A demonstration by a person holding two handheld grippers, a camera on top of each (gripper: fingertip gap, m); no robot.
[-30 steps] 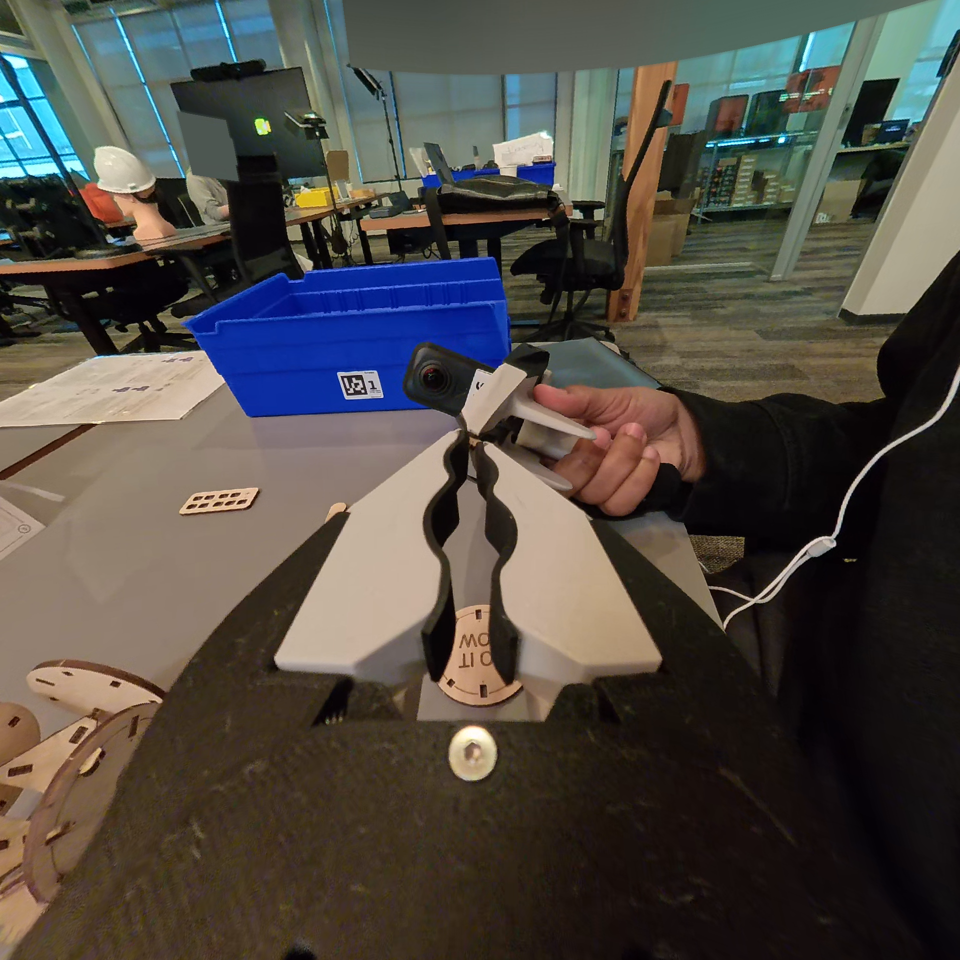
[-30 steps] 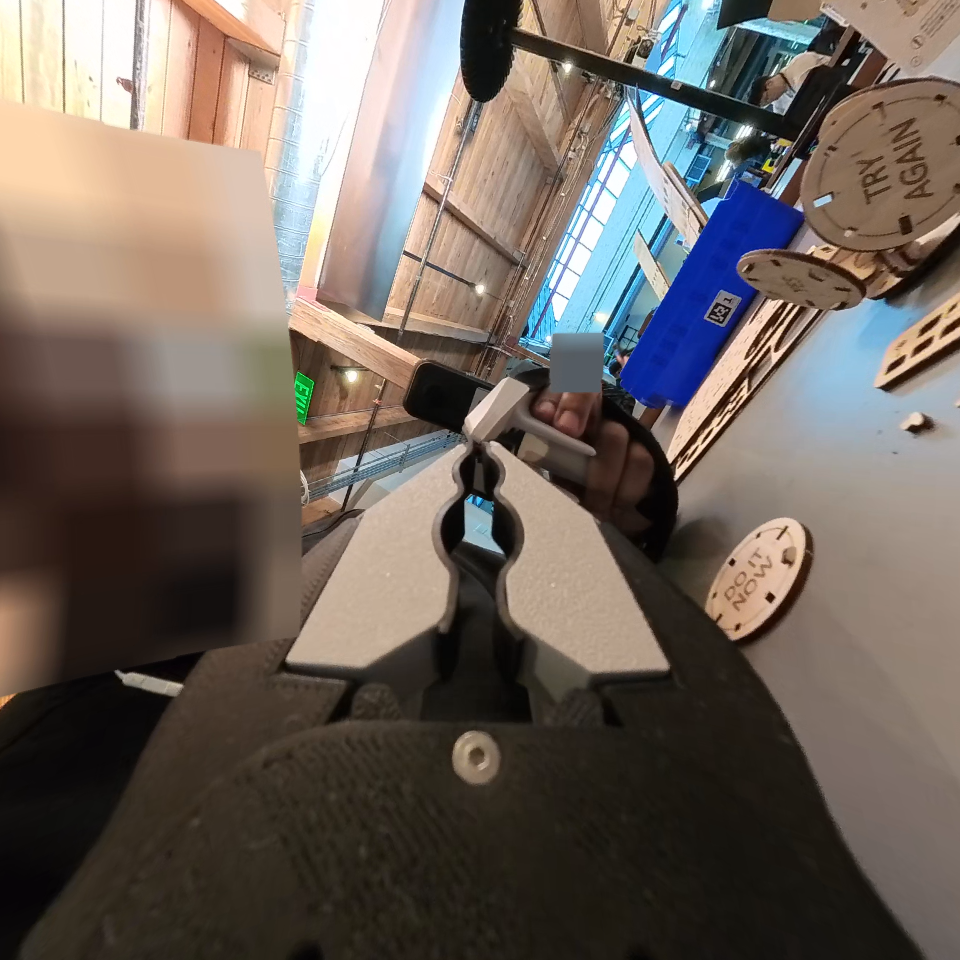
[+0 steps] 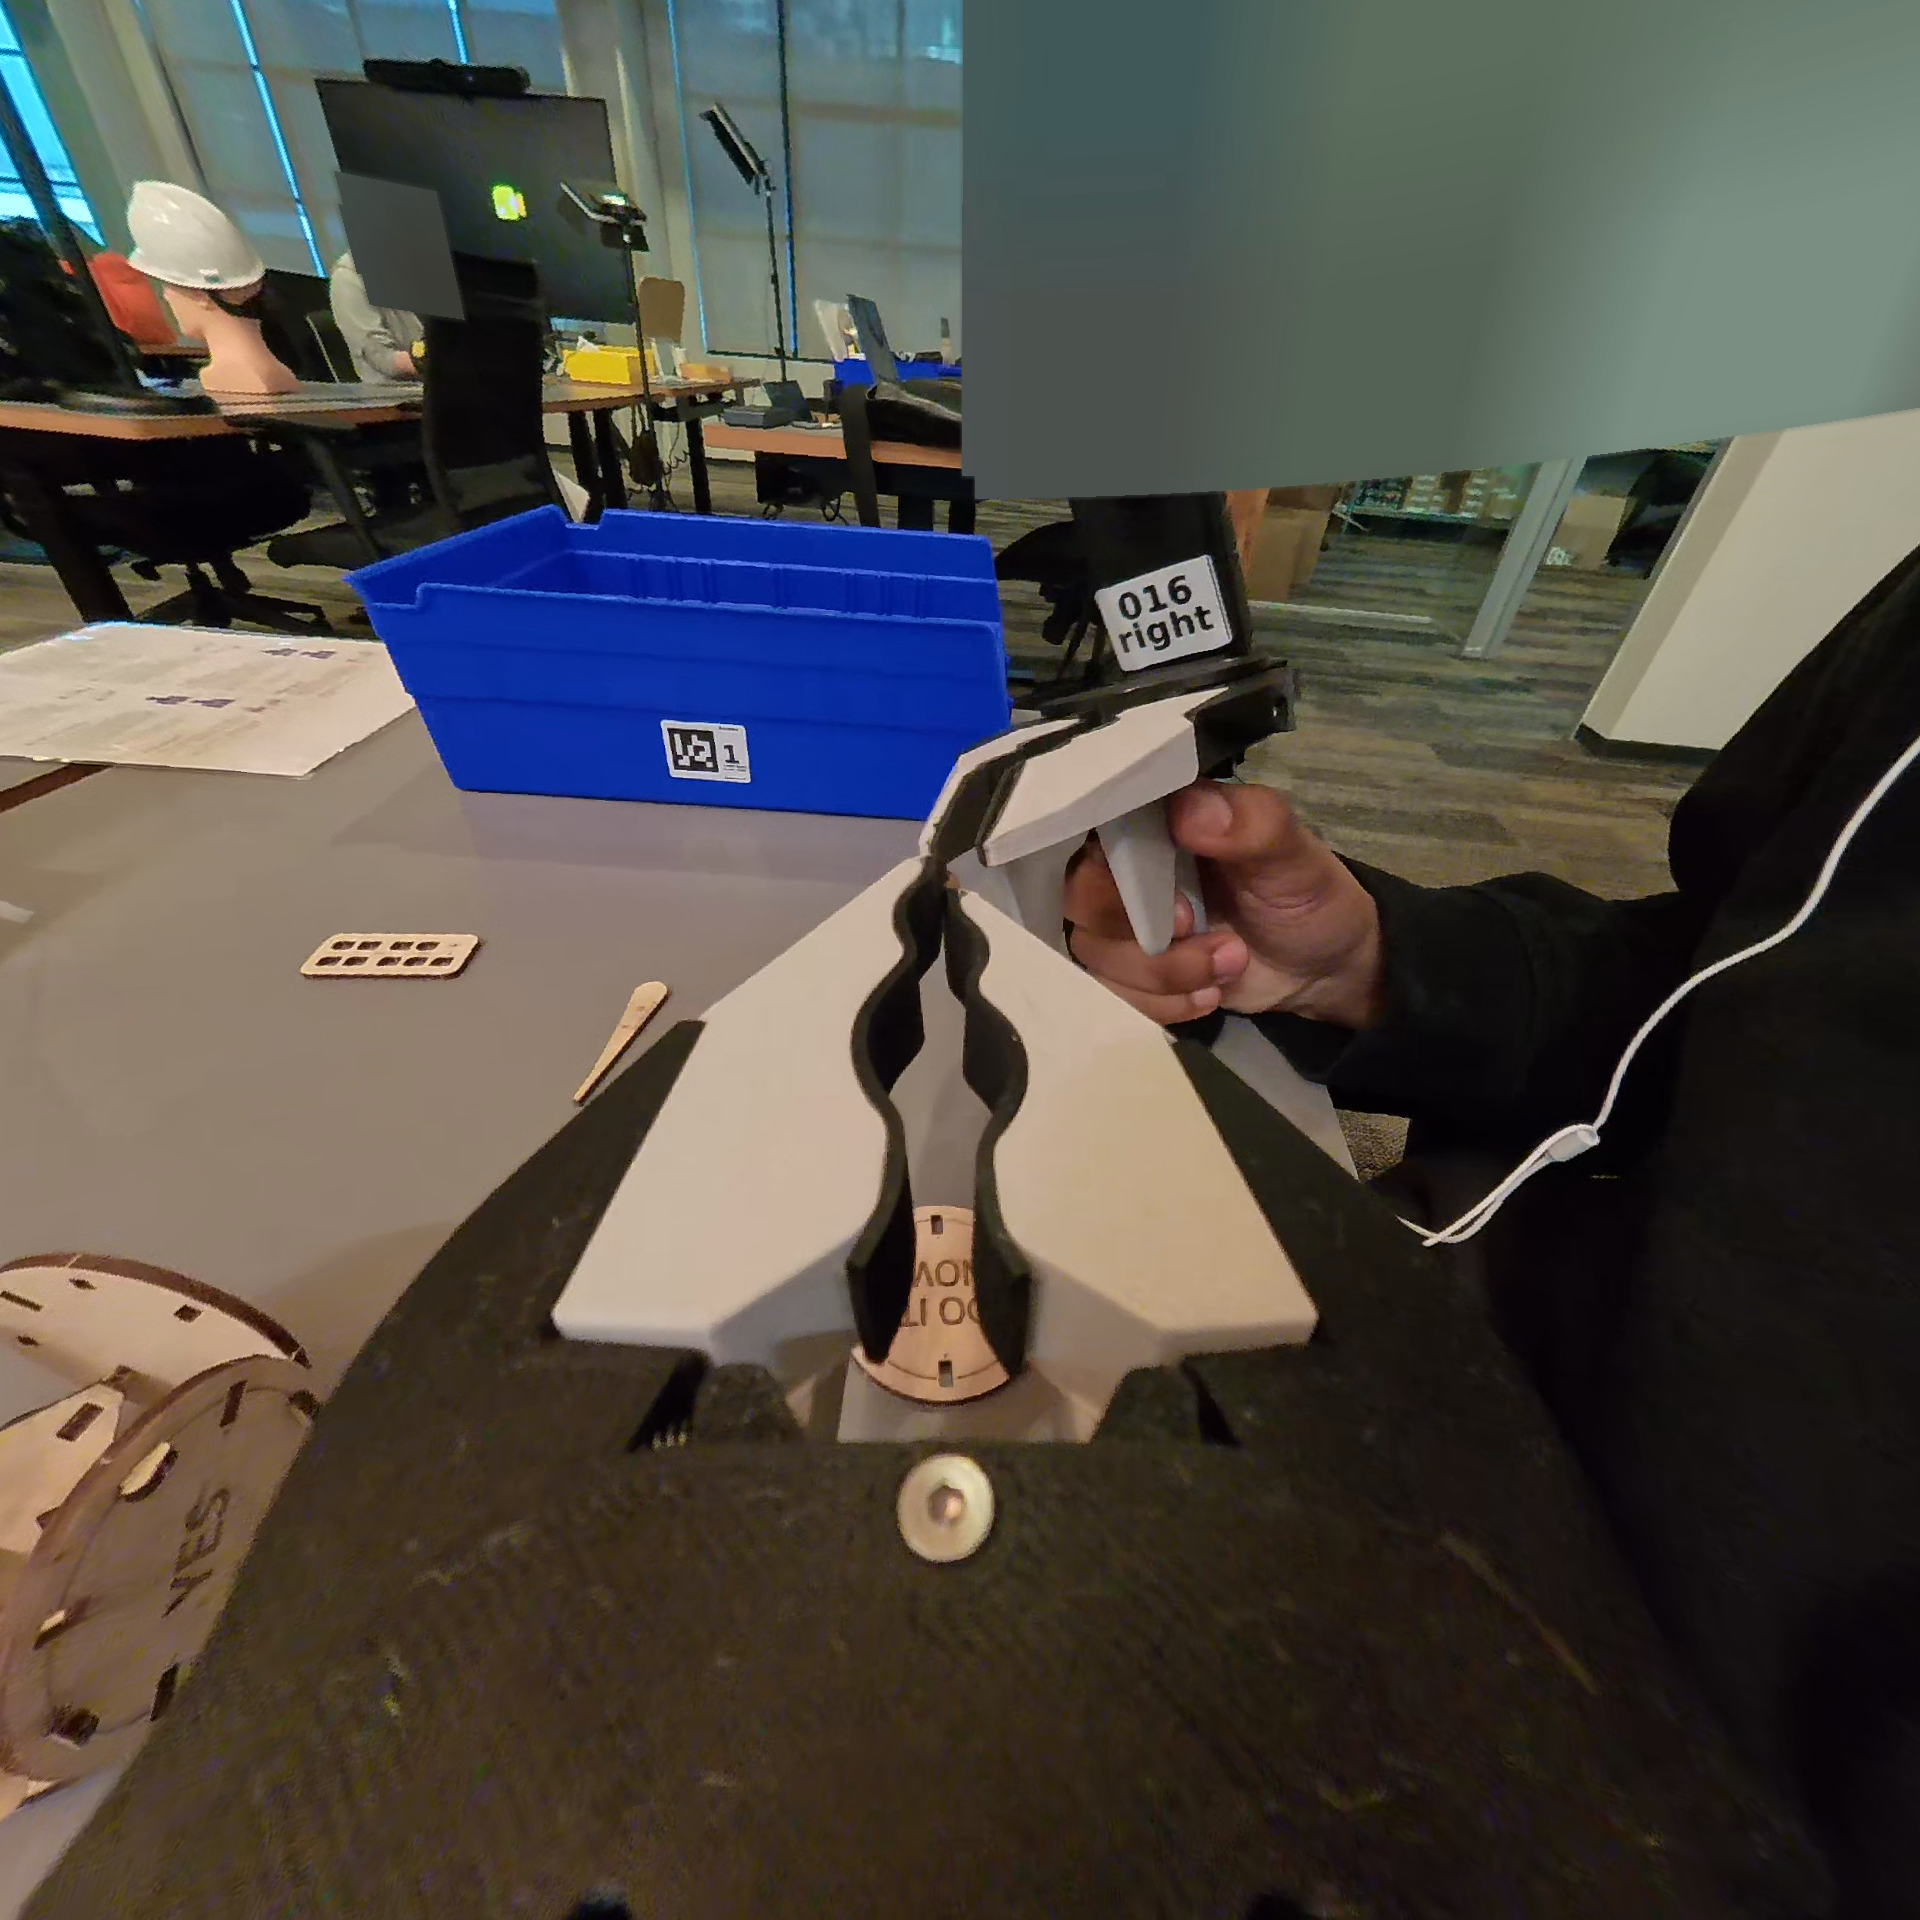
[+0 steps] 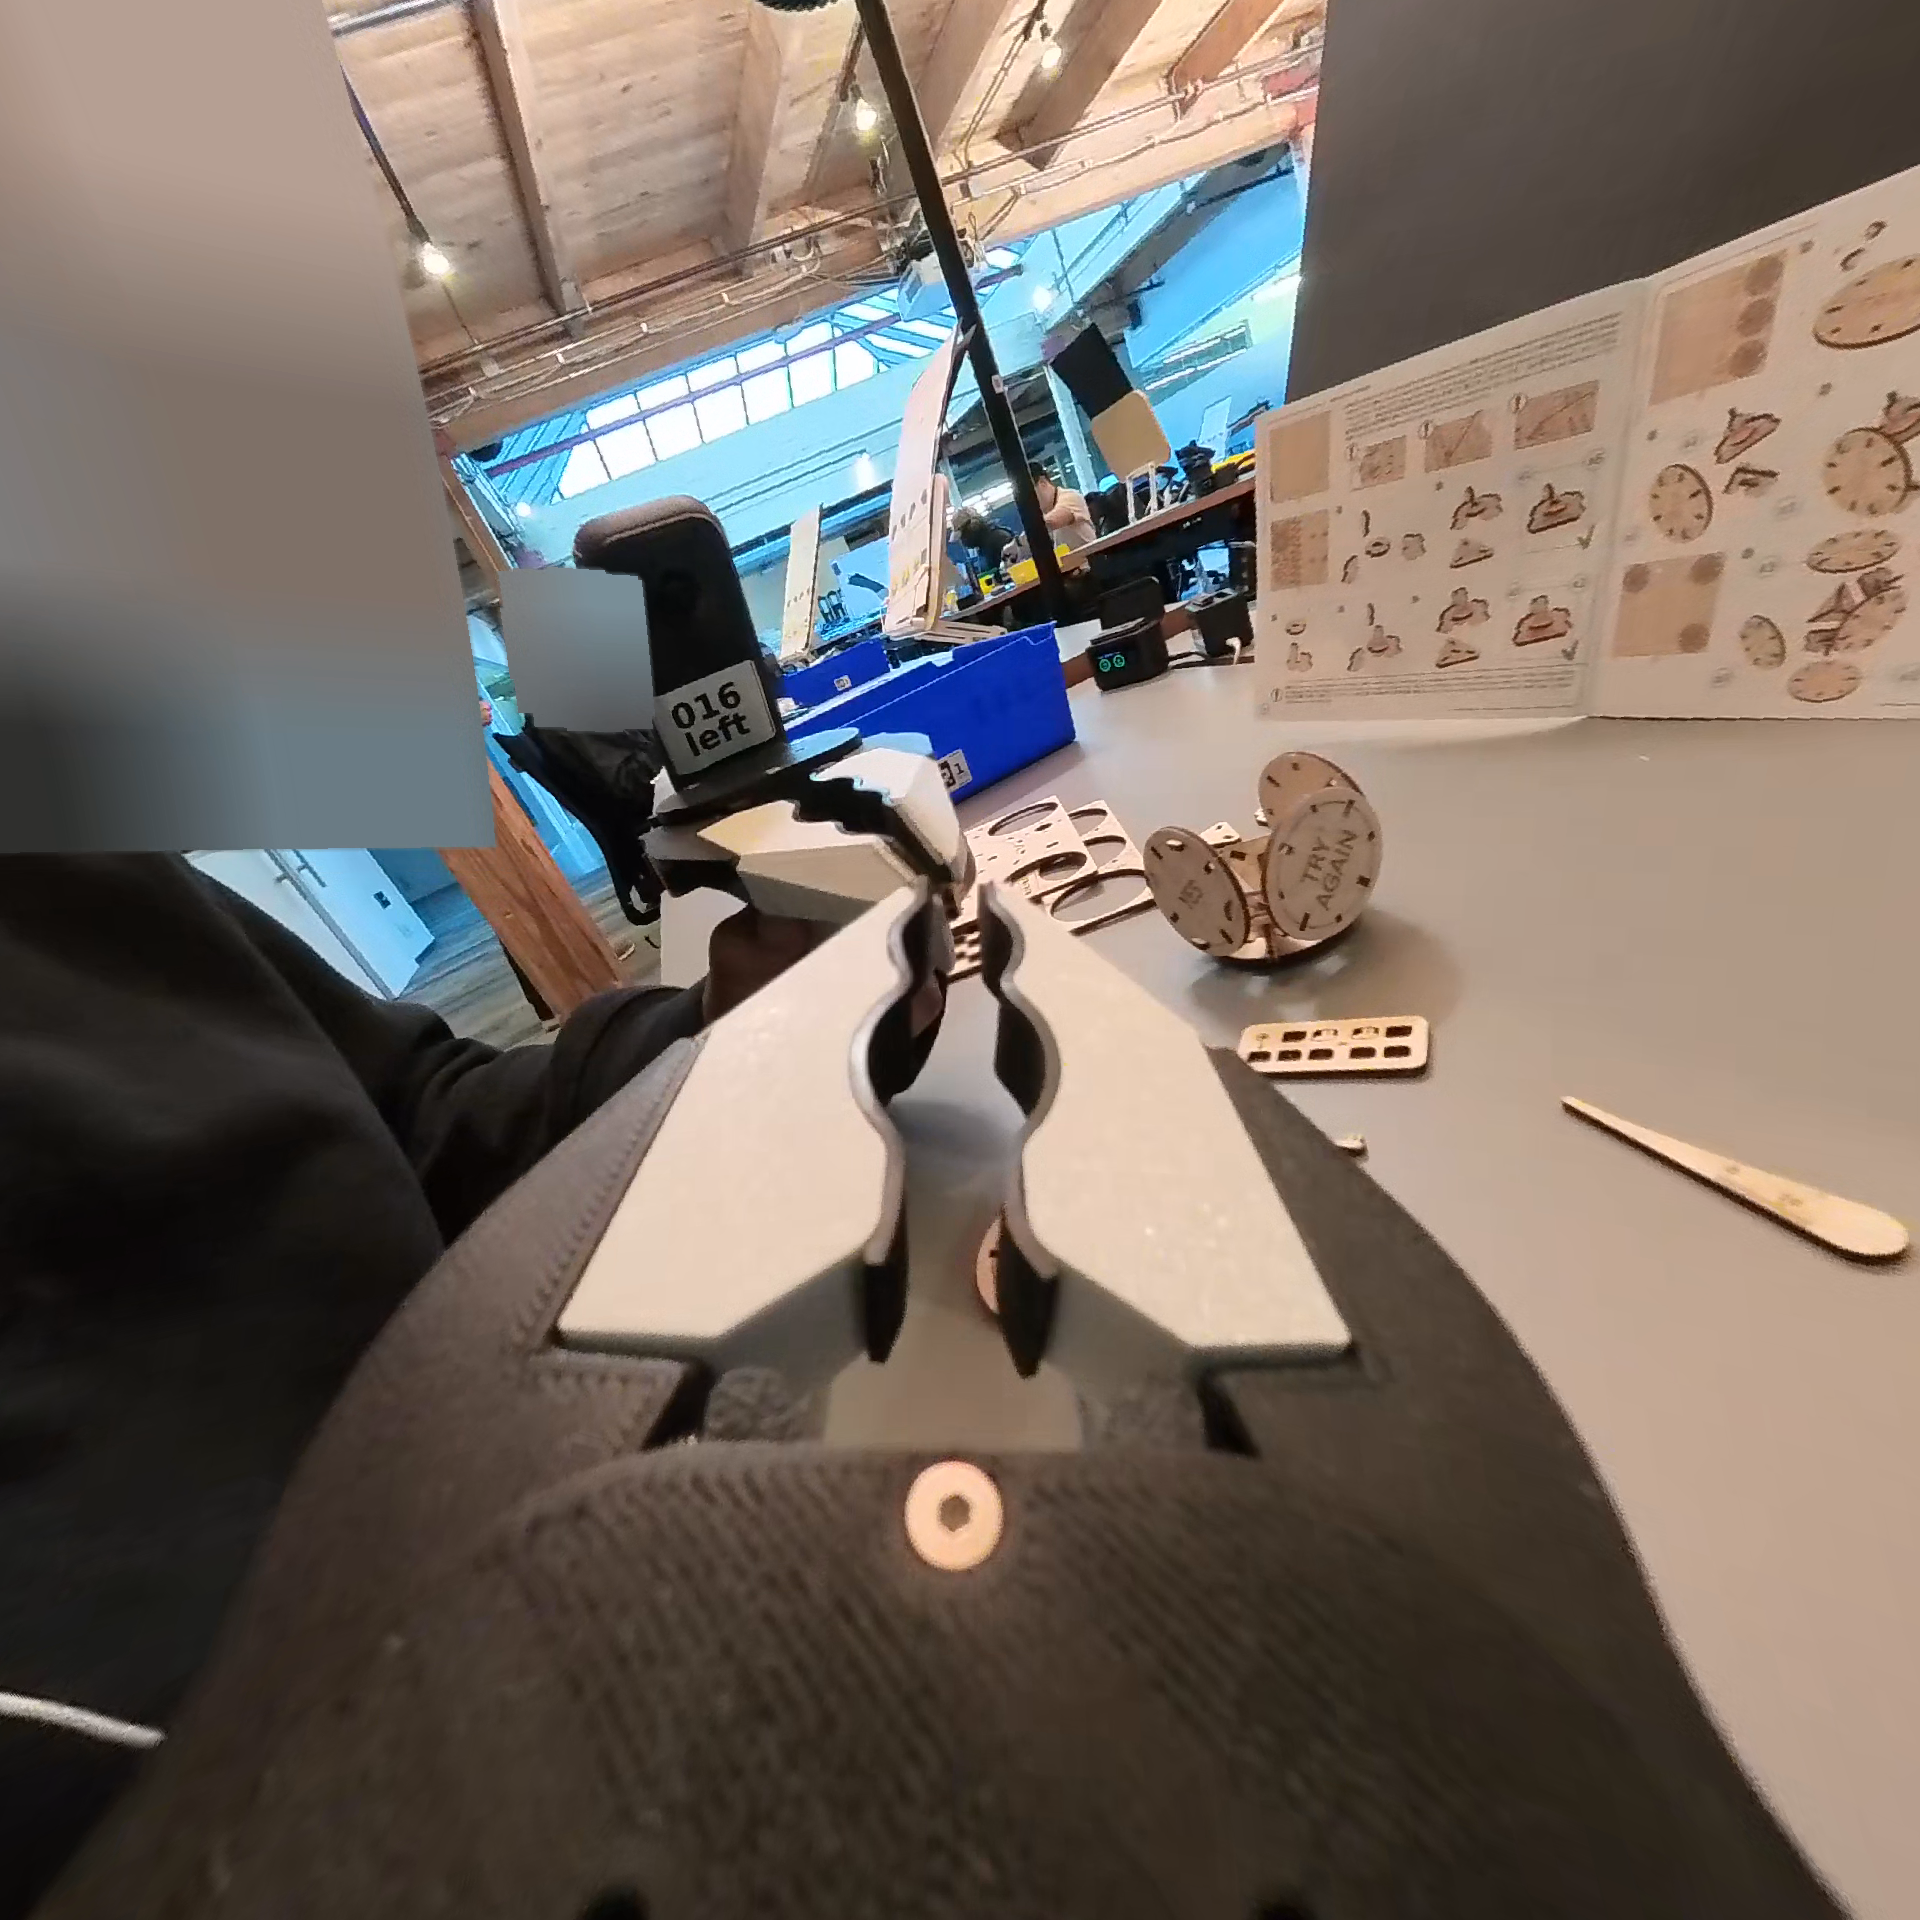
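Moved since earlier frame: right gripper [image 3: 940, 831] turned upright, tips slightly parted, nothing between. Left gripper [image 3: 935, 883]: tips pressed together, bare. Engraved wooden disc [image 3: 940, 1340] on table [image 3: 260, 1091] beneath. Tagged blue bin [image 3: 707, 665] behind.

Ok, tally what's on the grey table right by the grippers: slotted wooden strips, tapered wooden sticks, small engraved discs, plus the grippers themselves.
Slotted wooden strip: 1
Tapered wooden stick: 1
Small engraved wooden disc: 1
Grippers, left and right: 2
Total: 5

Both grippers [image 3: 943, 868] [image 4: 961, 914] meet tip-to-tip above the grey table [image 3: 312, 1091]
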